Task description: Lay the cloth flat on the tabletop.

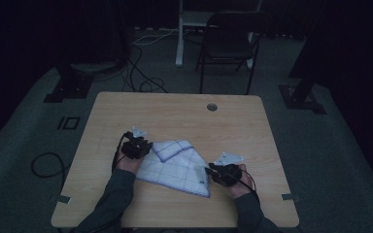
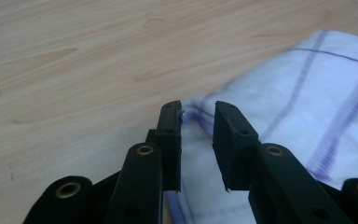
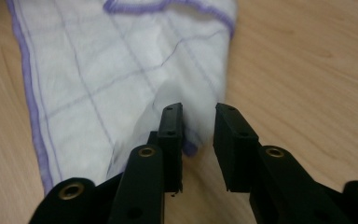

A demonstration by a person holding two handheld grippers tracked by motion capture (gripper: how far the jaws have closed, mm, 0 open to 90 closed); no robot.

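Note:
A white cloth (image 1: 175, 167) with a thin purple grid and purple hem lies partly folded on the wooden table (image 1: 175, 114). My left gripper (image 1: 147, 148) is at the cloth's upper left corner. In the left gripper view it (image 2: 198, 114) stands open, with the hemmed edge of the cloth (image 2: 307, 93) running under and between the jaws. My right gripper (image 1: 209, 171) is at the cloth's right corner. In the right gripper view it (image 3: 199, 114) is open too, with a raised, blurred fold of the cloth (image 3: 121, 70) between its fingertips.
A round cable hole (image 1: 212, 107) sits near the table's far edge. Beyond the table stand a dark folding chair (image 1: 228, 41) and a white post (image 1: 179, 34), and cables (image 1: 145, 82) lie on the grey floor. Bare wood surrounds the cloth.

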